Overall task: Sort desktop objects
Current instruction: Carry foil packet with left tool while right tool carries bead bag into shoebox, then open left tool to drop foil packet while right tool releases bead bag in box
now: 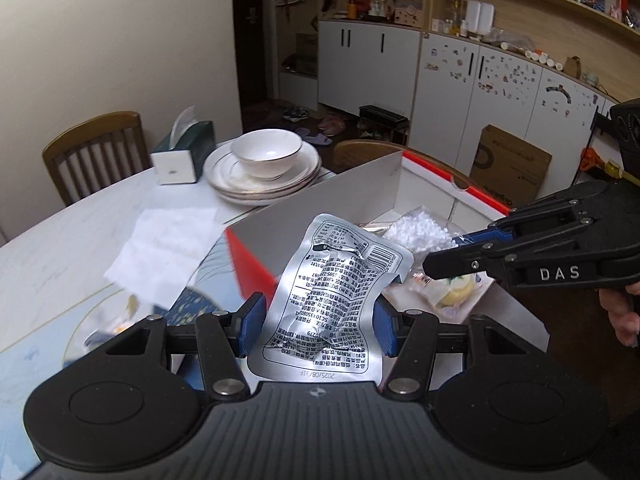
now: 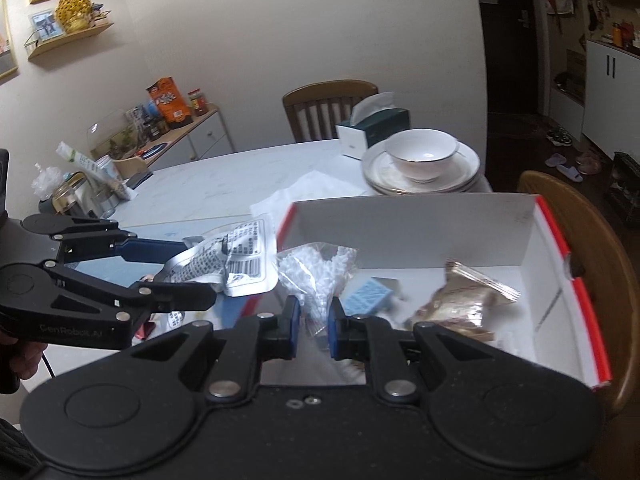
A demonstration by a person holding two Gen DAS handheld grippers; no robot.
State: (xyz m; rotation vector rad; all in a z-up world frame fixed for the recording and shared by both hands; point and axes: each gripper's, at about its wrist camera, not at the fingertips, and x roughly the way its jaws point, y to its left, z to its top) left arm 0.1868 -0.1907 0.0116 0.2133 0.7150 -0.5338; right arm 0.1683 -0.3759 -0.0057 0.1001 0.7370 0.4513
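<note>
Our left gripper (image 1: 320, 320) pinches the pouch (image 1: 336, 292), the right gripper (image 2: 314, 332) pinches the bag (image 2: 316, 272); crowded over the box (image 2: 400, 232), either could snag and drop.

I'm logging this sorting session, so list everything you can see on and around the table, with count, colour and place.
silver foil pouch: one, silver with black print, held over the table beside the box
clear bag of white pellets: one, clear and white, held at the box's near edge
box: one, white inside with red rim, on the table
blue packet: one, light blue, inside the box
gold wrapper: one, gold-brown, inside the box
bowl: one, white, on the stacked plates
plates: a stack, white, far end of the table
tissue box: one, dark green and white, beside the plates
left hand-held gripper: one, black with blue pads, clamping the pouch
right hand-held gripper: one, black with blue pads, pinching the pellet bag
</note>
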